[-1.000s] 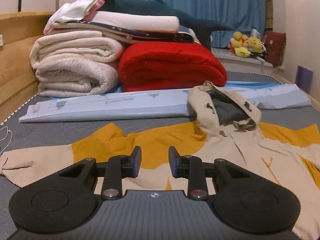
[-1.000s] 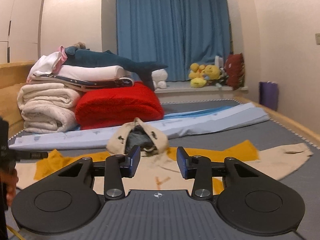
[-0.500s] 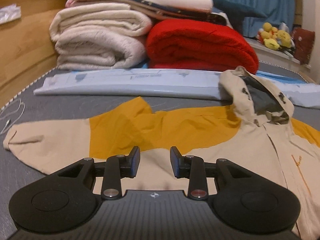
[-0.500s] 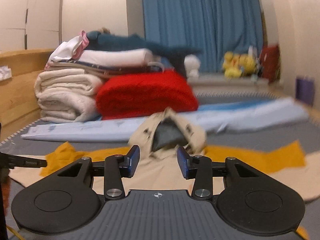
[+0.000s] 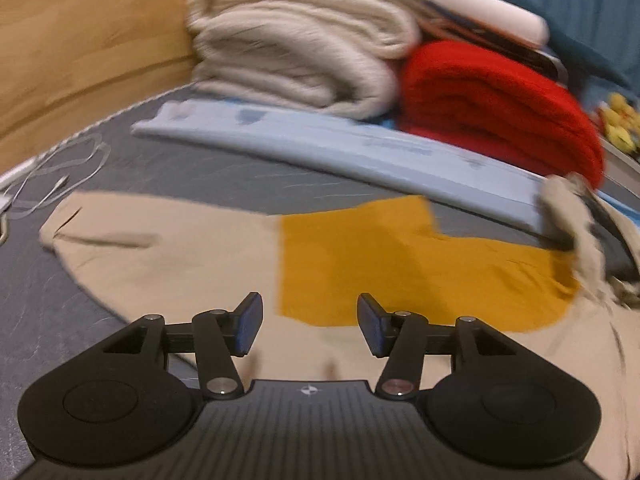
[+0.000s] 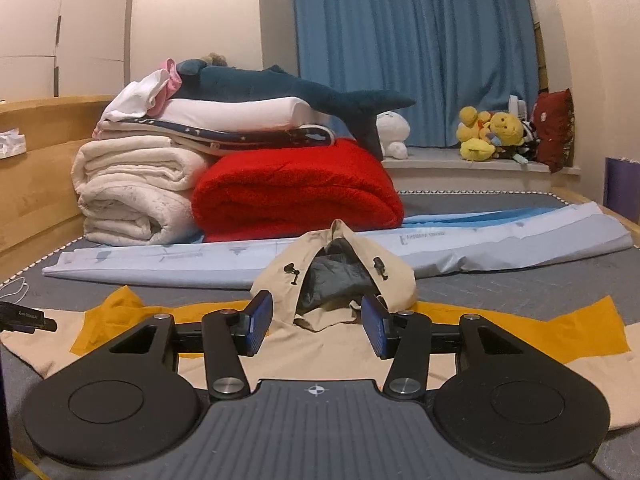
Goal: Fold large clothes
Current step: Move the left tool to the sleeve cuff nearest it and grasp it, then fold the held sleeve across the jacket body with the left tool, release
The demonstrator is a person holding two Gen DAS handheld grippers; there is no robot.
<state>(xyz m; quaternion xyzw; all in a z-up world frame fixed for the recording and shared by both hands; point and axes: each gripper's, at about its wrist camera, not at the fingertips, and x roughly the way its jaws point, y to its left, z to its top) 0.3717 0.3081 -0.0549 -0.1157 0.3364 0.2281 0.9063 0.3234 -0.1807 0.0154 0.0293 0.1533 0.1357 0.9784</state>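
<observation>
- From my left-hand camera, at the far left edge I see a thin white cable (image 5: 60, 184) lying in loops on the grey mattress (image 5: 168, 168), just beside the cuff of the jacket's beige sleeve (image 5: 160, 248).
- The hooded jacket (image 5: 400, 264) I am to fold lies spread flat, front up, across the mattress; its arms run out to both sides, with mustard-yellow panels across the shoulders.
- My left gripper (image 5: 310, 330) hangs over the jacket near where the beige sleeve meets the yellow panel. Its jaws are opening and nothing sits between them. This view is blurred.
- Behind the jacket a long pale-blue folded sheet (image 6: 200, 264) stretches across the bed; behind that stand rolled cream blankets (image 6: 136, 192) and, to their right, a folded red blanket (image 6: 296, 192).
- A dark-blue plush shark (image 6: 288, 90) lies on top of the stacked bedding.
- In my right-hand view the jacket's hood (image 6: 336, 272) stands up in the middle, its grey lining showing.
- My right gripper (image 6: 317, 328) points at the hood's base, low over the chest. Its jaws are opening too, released, with only the cloth beyond them.
- Far right, yellow soft toys (image 6: 492, 132) sit on the window ledge before a blue curtain (image 6: 412, 48).
</observation>
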